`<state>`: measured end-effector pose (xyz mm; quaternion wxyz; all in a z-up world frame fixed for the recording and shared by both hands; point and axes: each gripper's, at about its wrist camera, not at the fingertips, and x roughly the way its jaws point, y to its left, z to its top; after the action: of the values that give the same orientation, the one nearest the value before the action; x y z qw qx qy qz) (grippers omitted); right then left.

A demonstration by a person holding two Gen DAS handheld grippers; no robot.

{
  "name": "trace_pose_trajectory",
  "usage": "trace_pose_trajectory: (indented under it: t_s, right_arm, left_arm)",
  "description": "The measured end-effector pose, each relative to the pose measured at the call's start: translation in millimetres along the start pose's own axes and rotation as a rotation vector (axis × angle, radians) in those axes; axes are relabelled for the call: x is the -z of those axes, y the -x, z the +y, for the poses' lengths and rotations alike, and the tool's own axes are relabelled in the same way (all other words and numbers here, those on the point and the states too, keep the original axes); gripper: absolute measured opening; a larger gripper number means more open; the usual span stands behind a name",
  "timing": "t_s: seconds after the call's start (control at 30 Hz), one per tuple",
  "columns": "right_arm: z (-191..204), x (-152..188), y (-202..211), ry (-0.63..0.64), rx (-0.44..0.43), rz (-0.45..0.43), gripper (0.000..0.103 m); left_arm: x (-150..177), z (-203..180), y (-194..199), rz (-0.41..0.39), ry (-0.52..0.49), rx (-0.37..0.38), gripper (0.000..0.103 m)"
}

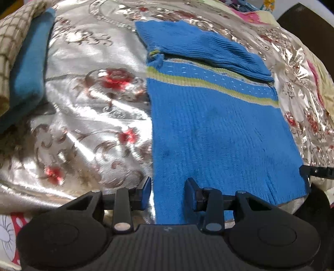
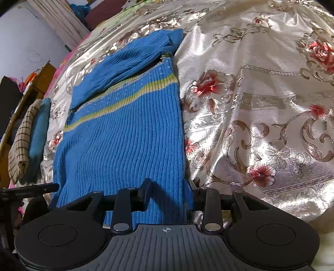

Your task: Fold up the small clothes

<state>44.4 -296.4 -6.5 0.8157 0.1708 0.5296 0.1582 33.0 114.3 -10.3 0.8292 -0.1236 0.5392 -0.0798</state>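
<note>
A blue ribbed sweater point(image 1: 208, 129) point(image 2: 125, 141) with a green and cream chest stripe lies flat on the silvery floral bedspread point(image 1: 94, 100) point(image 2: 261, 116). One sleeve point(image 1: 208, 48) point(image 2: 125, 68) is folded across its top. My left gripper point(image 1: 168, 187) straddles the hem's left corner, one finger on the bedspread beside the edge, the other on the knit. At the hem's right corner, my right gripper point(image 2: 167, 192) stands with the knit lying between its fingers. Both look open, with the fabric flat and unpinched.
A folded teal cloth point(image 1: 27, 68) point(image 2: 39, 133) and a checked beige cloth point(image 1: 12, 41) point(image 2: 20, 146) lie stacked at the bed's left side. Wooden furniture point(image 2: 41, 77) stands beyond them. A patterned sheet point(image 1: 261, 14) shows past the bedspread's far edge.
</note>
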Motion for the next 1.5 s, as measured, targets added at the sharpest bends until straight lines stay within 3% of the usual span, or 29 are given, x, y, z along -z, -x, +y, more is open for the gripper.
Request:
trace_pose_trajectory:
  t_s: [0.1,0.37,0.5,0.77,0.9,1.07,1.2,1.33,1.5]
  right_arm:
    - [-3.5,-0.4,-0.4,-0.018,-0.018,0.003,0.034]
    - [-9.9,-0.4,-0.7,-0.059,-0.054,0.003,0.034]
    - [-7.7,-1.3,-2.3,-0.050,-0.054,0.008,0.034]
    - [-6.3,-8.4,-9.9,-0.030,-0.057,0.043,0.034]
    - [-11.8,-9.1,-9.6,-0.089,-0.112,0.036,0.019]
    - [-17.8,-3.6,-4.8,-0.179,-0.219,-0.009,0.012]
    - [-23.9,-6.9,7.4,-0.297,-0.363,-0.111,0.011]
    - [-21.8,-25.7,17.8,-0.364,-0.471,-0.226,0.010]
    - [-9.0,-67.2,22.0,-0.349,-0.530,-0.309,0.010]
  left_arm:
    - [-0.2,6.9,1.0,0.004,0.045,0.017,0.034]
    - [-2.2,9.0,-2.1,0.015,0.050,0.029,0.014]
    - [-2.4,7.4,-4.0,0.014,0.069,0.078,0.013]
    - [-8.0,3.8,-13.9,0.059,0.045,0.072,0.013]
    - [-8.6,5.7,-13.2,0.067,0.048,0.091,0.012]
    - [-6.3,9.8,-5.8,0.049,0.094,0.168,0.010]
    - [-13.4,25.6,7.9,-0.006,0.221,0.319,0.010]
    - [-30.7,36.7,16.3,-0.075,0.320,0.449,0.010]
    - [-63.8,39.1,18.7,-0.141,0.358,0.539,0.010]
